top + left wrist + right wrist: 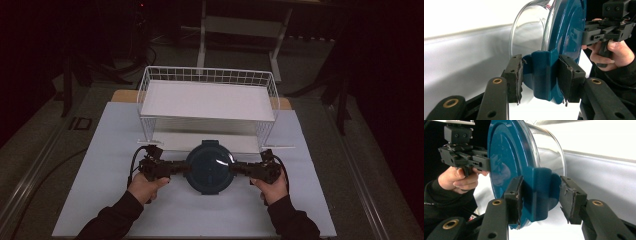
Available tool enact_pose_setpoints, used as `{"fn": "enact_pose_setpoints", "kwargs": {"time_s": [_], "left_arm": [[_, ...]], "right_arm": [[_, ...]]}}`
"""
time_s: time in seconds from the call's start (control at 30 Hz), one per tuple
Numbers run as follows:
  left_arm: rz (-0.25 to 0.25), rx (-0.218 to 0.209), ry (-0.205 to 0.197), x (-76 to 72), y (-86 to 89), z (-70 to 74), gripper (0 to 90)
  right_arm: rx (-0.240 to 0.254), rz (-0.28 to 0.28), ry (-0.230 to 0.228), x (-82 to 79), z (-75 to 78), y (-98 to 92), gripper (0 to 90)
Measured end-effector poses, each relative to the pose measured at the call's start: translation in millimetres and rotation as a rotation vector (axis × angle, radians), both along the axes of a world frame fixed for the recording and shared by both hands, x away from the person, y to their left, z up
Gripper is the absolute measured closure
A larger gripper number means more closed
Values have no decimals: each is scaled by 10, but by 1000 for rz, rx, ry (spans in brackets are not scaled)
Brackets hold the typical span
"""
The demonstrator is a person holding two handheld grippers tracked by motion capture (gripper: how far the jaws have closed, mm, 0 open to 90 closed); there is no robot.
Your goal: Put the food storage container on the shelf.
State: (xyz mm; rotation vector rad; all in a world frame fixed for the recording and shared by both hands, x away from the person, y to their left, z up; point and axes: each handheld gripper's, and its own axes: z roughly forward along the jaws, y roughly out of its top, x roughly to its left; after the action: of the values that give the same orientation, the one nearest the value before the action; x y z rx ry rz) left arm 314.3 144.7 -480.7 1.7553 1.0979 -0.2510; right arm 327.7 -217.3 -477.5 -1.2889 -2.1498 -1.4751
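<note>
A round glass container with a dark teal lid (209, 167) sits low over the white table top, in front of the wire rack. My left gripper (187, 168) comes in from the left and is shut on the lid's left latch tab (541, 72), with both pads pressed against it. From the right, my right gripper (233, 168) is shut on the opposite latch tab (541, 192). The clear glass bowl (529, 30) shows under the lid (506, 152). Each gripper view also shows the other hand's gripper, at the far rim (584, 35) (486, 162).
A white wire rack (207, 100) with a flat upper shelf stands just behind the container, its front legs close to it. The white table top (125, 200) extends on both sides and toward the person. Dark floor and furniture legs lie beyond.
</note>
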Motion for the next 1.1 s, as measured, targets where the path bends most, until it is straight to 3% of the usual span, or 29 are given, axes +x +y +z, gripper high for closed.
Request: {"fn": "enact_pose_setpoints", "kwargs": {"time_s": [0.47,0.57,0.93,1.1], "left_arm": [[28,3,-85,419,-11,1,571],[41,10,-100,513,-7,-59,571],[53,37,-135,646,3,-210,569],[85,-1,-127,686,13,-257,566]], "right_arm": [[8,-36,-65,415,-40,13,550],[2,-45,-79,480,-80,30,548],[-21,-61,-101,663,-257,79,544],[-12,-82,-112,696,-268,87,543]]}}
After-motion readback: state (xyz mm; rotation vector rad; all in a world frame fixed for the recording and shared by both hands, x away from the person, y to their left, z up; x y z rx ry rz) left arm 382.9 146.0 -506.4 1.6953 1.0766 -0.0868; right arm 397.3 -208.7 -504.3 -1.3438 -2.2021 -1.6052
